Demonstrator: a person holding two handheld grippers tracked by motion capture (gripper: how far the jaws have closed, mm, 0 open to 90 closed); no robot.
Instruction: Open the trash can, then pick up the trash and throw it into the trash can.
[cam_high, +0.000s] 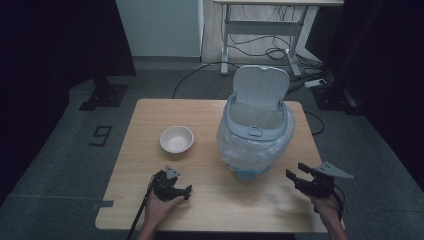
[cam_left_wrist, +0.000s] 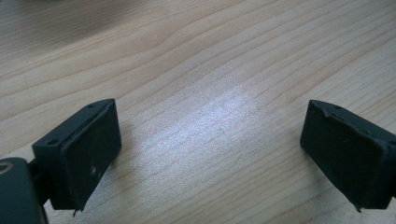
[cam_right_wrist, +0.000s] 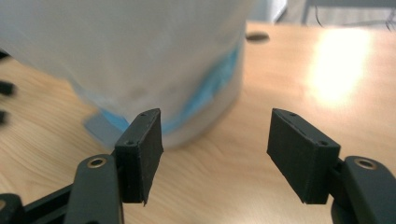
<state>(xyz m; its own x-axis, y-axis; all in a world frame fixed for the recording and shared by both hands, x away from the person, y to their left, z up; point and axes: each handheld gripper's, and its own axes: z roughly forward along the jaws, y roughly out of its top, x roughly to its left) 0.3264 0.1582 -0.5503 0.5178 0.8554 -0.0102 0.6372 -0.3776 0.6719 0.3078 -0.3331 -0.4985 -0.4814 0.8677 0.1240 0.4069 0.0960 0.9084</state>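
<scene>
Wooden table, seen from above. Near the right edge, toward the far side, a small bin with white plastic bag pulled over its rim, lid standing open and upright at the back. To its left, well apart, a white bowl, upright, around the middle of the table's left half. Close to the near edge, left of centre, the left gripper resting low on the wood in a hand, jaws wide apart, nothing between them; bare wood grain under them in the left gripper view. At the near right corner, the right gripper held above the table by the other hand, jaws also spread and holding nothing, pointing toward the bin's base, near it but not touching.
</scene>
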